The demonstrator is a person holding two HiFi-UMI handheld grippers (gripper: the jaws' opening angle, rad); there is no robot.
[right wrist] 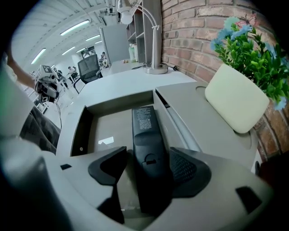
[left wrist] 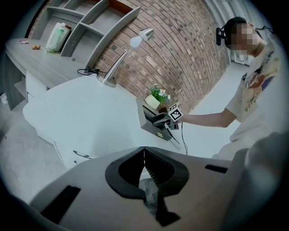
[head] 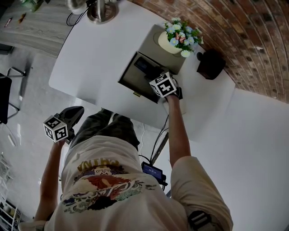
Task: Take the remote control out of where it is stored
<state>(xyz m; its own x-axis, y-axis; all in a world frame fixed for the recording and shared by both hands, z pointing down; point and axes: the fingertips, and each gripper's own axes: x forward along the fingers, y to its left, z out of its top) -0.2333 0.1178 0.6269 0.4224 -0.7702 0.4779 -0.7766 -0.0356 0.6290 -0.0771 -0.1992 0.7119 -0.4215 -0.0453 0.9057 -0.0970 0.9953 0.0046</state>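
A black remote control (right wrist: 146,135) lies lengthwise in the open drawer (right wrist: 110,126) of a grey box on the white table. My right gripper (right wrist: 148,155) reaches steeply down into the drawer with its jaws wide on either side of the remote's near end. The right pad lies against it and a gap shows at the left pad. From the head view, the right gripper (head: 153,76) hangs over the drawer (head: 131,79) and the remote (head: 143,65). My left gripper (head: 76,112) is held low, off the table's edge, with its jaw tips (left wrist: 144,151) together and nothing held.
A cream pot of flowers (head: 174,38) stands on top of the grey box, beside the drawer. A dark object (head: 211,63) sits near the brick wall. A desk lamp's base (head: 101,11) stands at the far end of the white table (head: 99,58). A cable hangs below the table's edge.
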